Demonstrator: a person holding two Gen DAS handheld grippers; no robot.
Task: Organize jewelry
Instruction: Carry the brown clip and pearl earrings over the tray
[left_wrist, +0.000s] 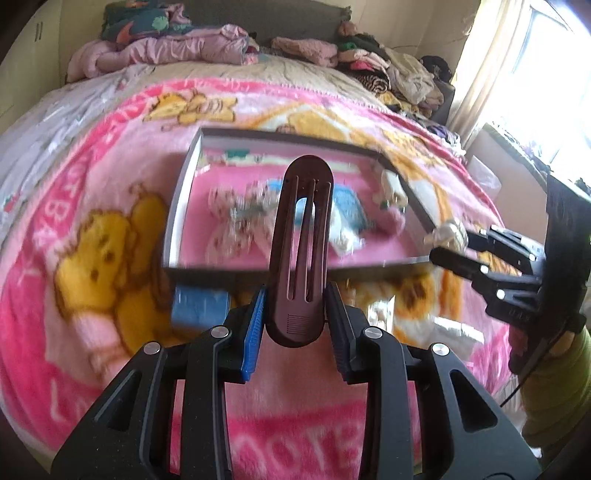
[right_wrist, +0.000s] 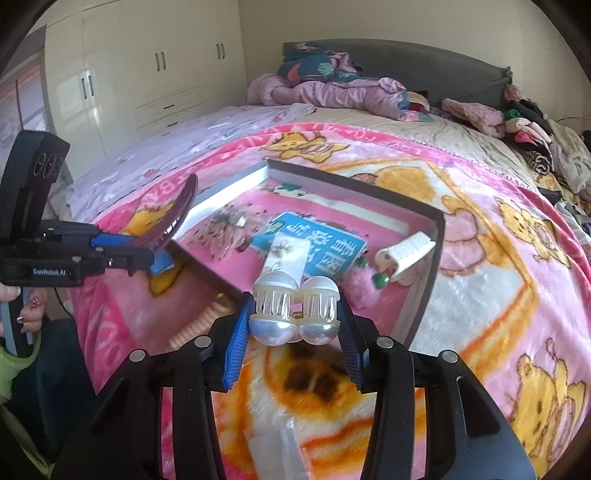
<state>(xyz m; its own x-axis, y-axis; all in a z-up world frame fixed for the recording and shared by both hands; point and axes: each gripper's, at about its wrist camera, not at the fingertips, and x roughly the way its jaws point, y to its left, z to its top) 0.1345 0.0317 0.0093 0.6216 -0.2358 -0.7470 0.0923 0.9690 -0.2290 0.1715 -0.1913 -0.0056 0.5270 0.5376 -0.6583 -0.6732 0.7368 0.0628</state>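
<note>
Left gripper (left_wrist: 295, 314): clamping the stiff, light brown hair clip (left_wrist: 301, 240) at its near end.
Right gripper (right_wrist: 293, 321): gripping the fragile pearl claw clip (right_wrist: 294, 308) across its sides, near the tray (right_wrist: 424, 295).

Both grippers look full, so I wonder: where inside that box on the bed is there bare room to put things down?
Inside the box, the pink floor along the far wall is free. The middle is crowded: the blue card, a sparkly packet left of it, and a white claw clip by the right wall.
</note>
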